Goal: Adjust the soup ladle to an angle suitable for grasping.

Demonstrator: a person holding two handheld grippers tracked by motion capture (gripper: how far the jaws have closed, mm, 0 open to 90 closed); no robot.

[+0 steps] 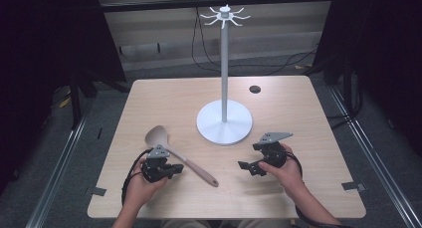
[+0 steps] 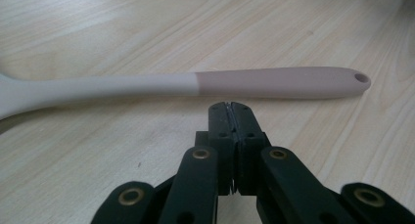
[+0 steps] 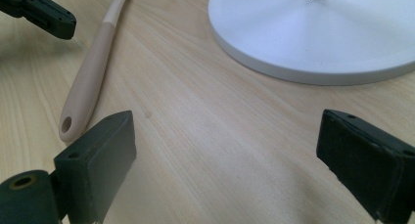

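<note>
Plainly, the whole move hinged on how the spoon (image 1: 178, 154) lay vs. the left hand-held gripper (image 1: 175, 170): it rested flat on the wooden surface (image 1: 298, 103), long axis running diagonally from the pale bowl at upper left to the pinkish handle end w/ its hanging hole at lower right, as seen in the high view. The left hand-held gripper sat just beside the handle's mid-section, on the near side, jaws pressed together w/ nothing between them; in the left gripper view the handle (image 2: 274, 82) crossed just beyond the closed tips, side to side, not gripped. Judging from that, the spoon was the left hand's to take, but the jaws would need to open again and go forward to straddle the handle. The right hand-held gripper (image 1: 247, 166) was farther off, near the round base of the white stand (image 1: 224, 122), its 2 jaws spread wide and empty; in the right gripper view the spoon's handle end lay off to the left of the jaws, apart from them. Hard to make out: whether the closed left tips touched the handle or stopped just short, and the spoon's bowl was cut off at the left edge of the left gripper view. The stand's hooks (image 1: 224, 15) at top were small and faint; their count couldn't be told.
</note>
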